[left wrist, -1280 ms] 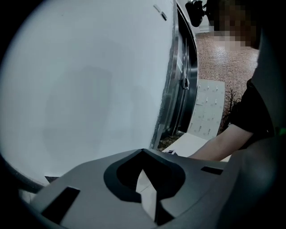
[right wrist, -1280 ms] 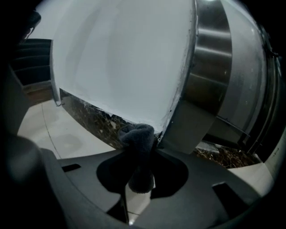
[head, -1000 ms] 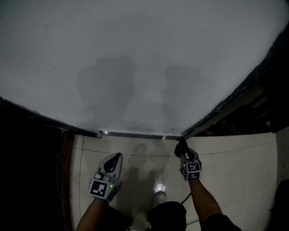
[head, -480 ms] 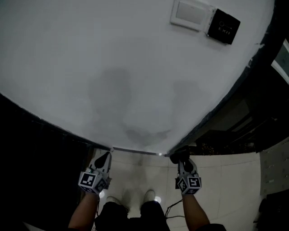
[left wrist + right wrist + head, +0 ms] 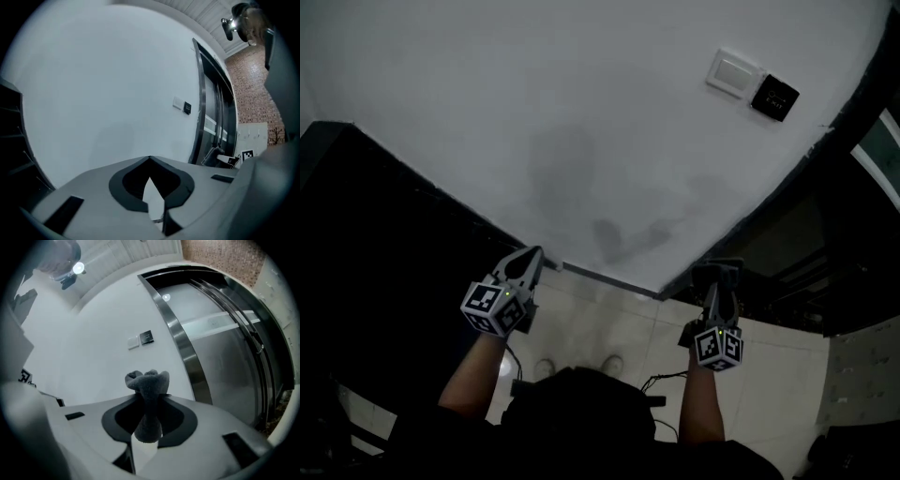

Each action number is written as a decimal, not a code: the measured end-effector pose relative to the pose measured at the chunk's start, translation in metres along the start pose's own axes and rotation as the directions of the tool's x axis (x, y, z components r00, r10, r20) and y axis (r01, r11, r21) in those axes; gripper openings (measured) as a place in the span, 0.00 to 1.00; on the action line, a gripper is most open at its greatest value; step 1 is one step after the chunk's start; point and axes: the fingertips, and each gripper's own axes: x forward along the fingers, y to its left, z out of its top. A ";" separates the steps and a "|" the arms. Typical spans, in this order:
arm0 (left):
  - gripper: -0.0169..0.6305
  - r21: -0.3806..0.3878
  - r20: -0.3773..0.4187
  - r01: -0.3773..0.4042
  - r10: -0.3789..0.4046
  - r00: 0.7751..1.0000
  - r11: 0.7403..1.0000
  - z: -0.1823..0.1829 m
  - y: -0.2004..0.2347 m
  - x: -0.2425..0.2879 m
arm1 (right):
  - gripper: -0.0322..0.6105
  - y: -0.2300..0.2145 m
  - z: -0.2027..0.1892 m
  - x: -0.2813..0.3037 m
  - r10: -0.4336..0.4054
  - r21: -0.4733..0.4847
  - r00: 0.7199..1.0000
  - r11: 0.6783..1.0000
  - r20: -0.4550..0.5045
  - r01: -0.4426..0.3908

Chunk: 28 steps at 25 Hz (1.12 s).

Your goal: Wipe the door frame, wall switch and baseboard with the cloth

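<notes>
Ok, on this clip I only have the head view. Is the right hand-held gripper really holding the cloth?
Observer: Yes. In the right gripper view the right hand-held gripper is shut on a grey cloth, and a bunched end sticks out past the jaw tips.
Operator: And the left one?
Observer: In the left gripper view the left hand-held gripper is shut. Its jaw tips meet and nothing is between them.
Operator: The door frame is just a dark edge for me.
Observer: The right gripper view shows the door frame as a shiny metal band. It runs to the right of the wall switch.
</notes>
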 end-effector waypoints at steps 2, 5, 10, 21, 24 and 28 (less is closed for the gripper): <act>0.03 0.003 0.026 0.018 -0.018 1.000 1.000 0.014 0.006 -0.009 | 0.17 0.019 0.011 -0.006 0.003 -0.002 0.999 1.000 0.035 -0.003; 0.03 0.019 0.040 0.043 -0.044 0.998 0.999 0.025 0.006 -0.029 | 0.17 0.042 0.017 -0.030 0.004 -0.019 0.999 1.000 0.053 -0.003; 0.03 0.082 0.019 0.071 -0.072 0.997 0.994 0.029 0.002 -0.053 | 0.16 0.070 0.004 -0.061 0.000 -0.024 1.000 1.000 0.007 0.000; 0.03 0.031 0.094 0.095 -0.097 0.991 0.995 0.029 0.032 -0.063 | 0.16 0.100 -0.017 -0.064 -0.012 -0.077 1.000 0.997 -0.011 0.011; 0.03 0.020 0.103 0.070 -0.072 0.992 0.997 0.031 0.040 -0.069 | 0.16 0.108 -0.019 -0.059 0.004 -0.085 1.000 0.996 -0.020 -0.006; 0.03 -0.003 0.104 0.028 -0.027 0.994 1.000 0.025 0.053 -0.074 | 0.16 0.114 -0.022 -0.053 0.023 -0.098 0.999 0.995 -0.037 -0.027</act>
